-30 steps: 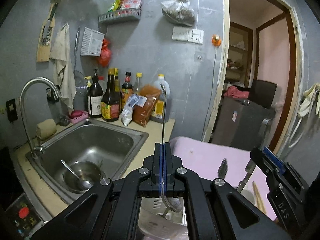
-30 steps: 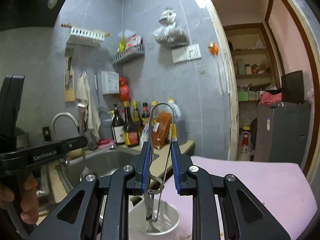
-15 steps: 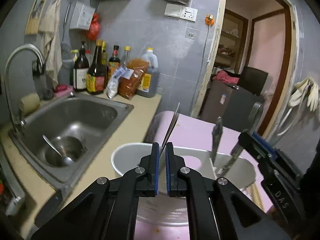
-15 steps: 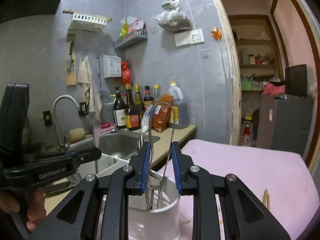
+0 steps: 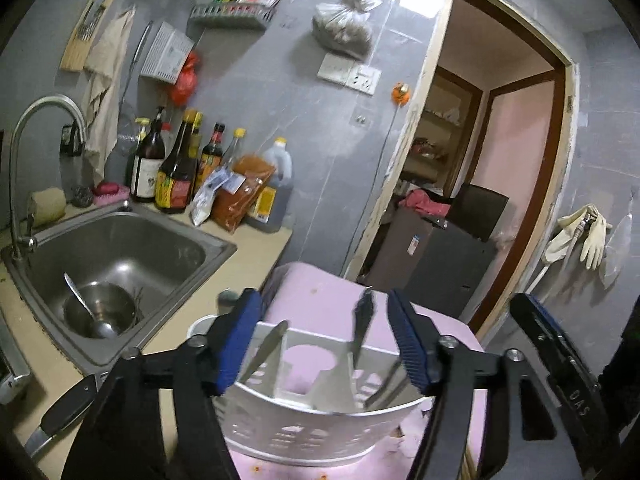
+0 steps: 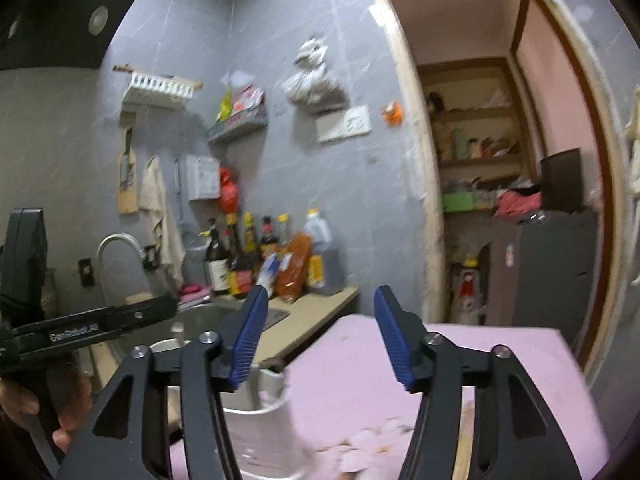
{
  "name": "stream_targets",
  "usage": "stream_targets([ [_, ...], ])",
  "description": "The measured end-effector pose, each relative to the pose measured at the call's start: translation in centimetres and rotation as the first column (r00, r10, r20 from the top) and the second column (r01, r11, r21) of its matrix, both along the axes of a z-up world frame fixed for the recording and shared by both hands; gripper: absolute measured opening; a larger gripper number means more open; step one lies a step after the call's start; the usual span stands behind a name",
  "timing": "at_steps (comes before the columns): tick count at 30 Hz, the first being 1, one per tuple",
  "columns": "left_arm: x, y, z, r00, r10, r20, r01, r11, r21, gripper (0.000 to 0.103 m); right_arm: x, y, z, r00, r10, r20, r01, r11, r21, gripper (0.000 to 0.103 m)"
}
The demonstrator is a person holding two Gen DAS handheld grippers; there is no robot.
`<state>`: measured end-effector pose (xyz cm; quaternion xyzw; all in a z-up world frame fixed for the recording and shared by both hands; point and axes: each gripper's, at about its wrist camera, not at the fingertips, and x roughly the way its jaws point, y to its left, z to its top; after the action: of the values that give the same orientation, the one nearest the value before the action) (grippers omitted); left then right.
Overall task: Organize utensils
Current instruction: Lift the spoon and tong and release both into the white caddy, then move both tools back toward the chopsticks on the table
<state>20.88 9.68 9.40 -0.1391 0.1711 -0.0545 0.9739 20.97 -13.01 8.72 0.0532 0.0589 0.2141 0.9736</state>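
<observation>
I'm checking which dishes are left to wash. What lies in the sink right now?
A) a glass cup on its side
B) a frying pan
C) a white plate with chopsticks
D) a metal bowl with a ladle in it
D: in the left wrist view the steel sink holds a metal bowl with a ladle resting in it.

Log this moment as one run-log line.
left gripper: jaws opening, nothing gripped | right gripper: jaws opening, nothing gripped | utensil holder: holds utensils | phase: release
</observation>
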Motion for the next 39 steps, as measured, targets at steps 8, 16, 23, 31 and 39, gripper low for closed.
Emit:
stream_targets([
  [8,-1.8,-4.4,0.9,0.996,-0.042,0.083,0.037,0.997,0.067,0.096,-3.3,-6.4,-0.2,0.986,-0.156,0.058,0.160,0.985,-0.068,0.096],
  [16,-2.2,-9.6,-1.2,0.982,-0.186,0.023,0.182,0.976,0.123,0.100,-4.7,-10.9,-2.0,0.972,-0.235,0.019,0.236,0.966,-0.104,0.103],
  [23,-2.1,-14.8,-5.1,0.947,-0.294,-0.132,0.318,0.920,0.229,0.100,-4.0,-12.9,-4.0,0.968,-0.230,-0.099,0.215,0.967,-0.139,0.103],
  [31,0.5,-18.2,-9.3,0.870,-0.335,-0.361,0.433,0.871,0.234,0.099,-1.9,-14.4,-6.5,0.931,-0.202,-0.304,0.156,0.973,-0.168,0.077],
  [39,3.7,-19.8,-11.9,0.792,-0.363,-0.491,0.513,0.832,0.211,0.061,0.7,-14.4,-9.4,0.868,-0.134,-0.478,0.064,0.985,-0.161,0.045],
])
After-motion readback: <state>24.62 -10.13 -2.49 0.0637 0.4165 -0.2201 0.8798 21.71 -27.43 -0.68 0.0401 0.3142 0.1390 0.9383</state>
